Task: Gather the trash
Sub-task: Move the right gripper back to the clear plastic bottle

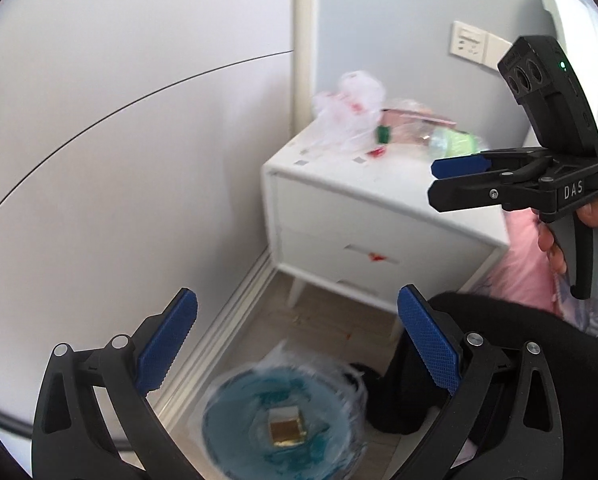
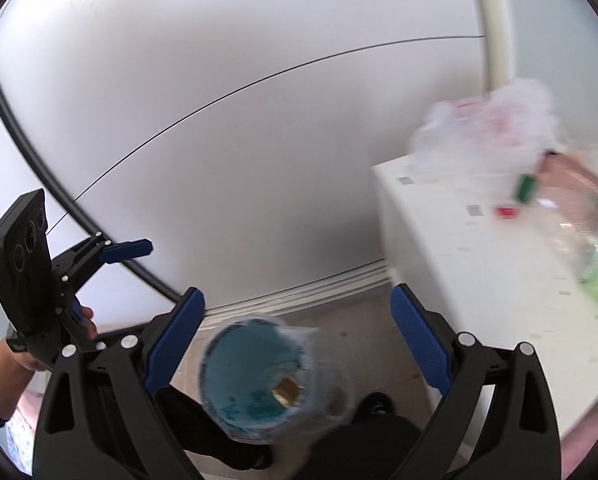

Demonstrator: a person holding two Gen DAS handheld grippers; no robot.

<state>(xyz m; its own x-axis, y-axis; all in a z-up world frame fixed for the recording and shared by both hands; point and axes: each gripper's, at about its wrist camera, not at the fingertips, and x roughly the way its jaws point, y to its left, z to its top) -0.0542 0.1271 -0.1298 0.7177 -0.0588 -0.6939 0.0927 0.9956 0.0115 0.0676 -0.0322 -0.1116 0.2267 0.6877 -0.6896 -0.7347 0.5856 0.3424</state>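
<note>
spread left gripper (image 1: 295,344) above bin (image 1: 283,420); drawers only here

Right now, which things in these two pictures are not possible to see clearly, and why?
- Trash on the nightstand: the clear plastic bag and green-labelled bottle are motion-blurred in both views; labels unreadable.
- Item in the bin: a small gold square, blurred; unidentifiable.
- Bottle, right wrist view: cut off by the fisheye edge.
- Floor by the bin: hidden by the person's dark leg.
</note>
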